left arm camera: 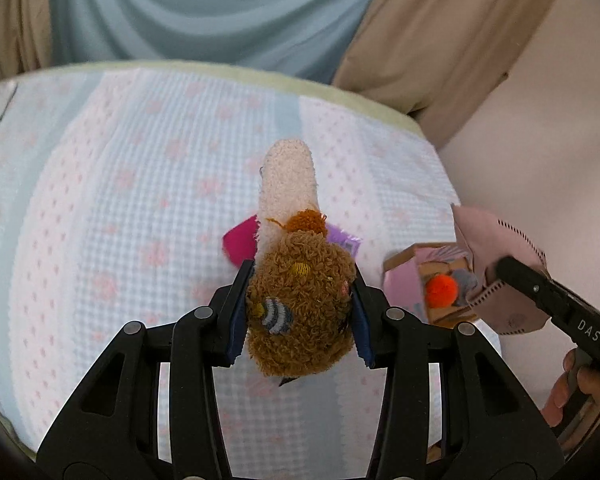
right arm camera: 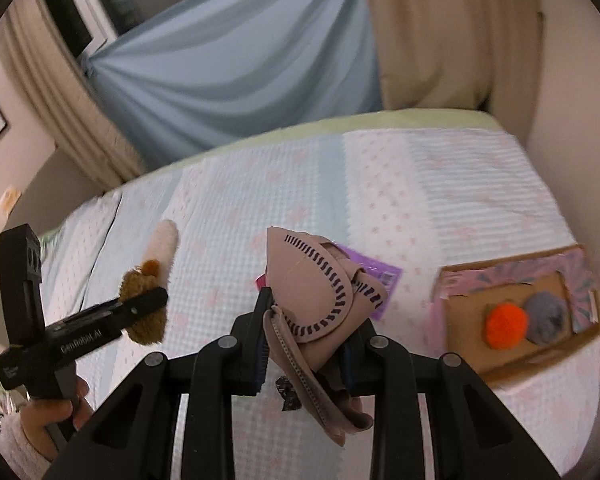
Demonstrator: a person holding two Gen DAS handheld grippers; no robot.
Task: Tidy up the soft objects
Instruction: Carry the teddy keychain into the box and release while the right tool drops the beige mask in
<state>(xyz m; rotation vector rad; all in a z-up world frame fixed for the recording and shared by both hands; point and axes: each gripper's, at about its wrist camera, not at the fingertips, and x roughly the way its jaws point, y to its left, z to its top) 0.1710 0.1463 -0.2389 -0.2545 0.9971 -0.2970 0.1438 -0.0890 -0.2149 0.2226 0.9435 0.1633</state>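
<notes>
My left gripper [left arm camera: 300,312] is shut on a brown fuzzy sock [left arm camera: 300,312] with a cream toe [left arm camera: 288,184], held above the bed. It also shows in the right wrist view [right arm camera: 146,300] at the left. My right gripper [right arm camera: 306,340] is shut on a pink cloth with dark stitching [right arm camera: 312,300], which shows in the left wrist view [left arm camera: 500,264] at the right. A cardboard tray [right arm camera: 516,368] holds an orange pompom [right arm camera: 506,326] and a grey pompom [right arm camera: 548,318]. A purple packet [right arm camera: 374,276] and a magenta item [left arm camera: 240,242] lie on the bedspread.
The bed has a pale blue and pink patterned bedspread [left arm camera: 120,200] with a green edge [right arm camera: 340,124]. Blue and beige curtains [left arm camera: 204,8] hang behind it. A wall [right arm camera: 572,80] borders the bed at the right. The tray sits near the bed's right edge.
</notes>
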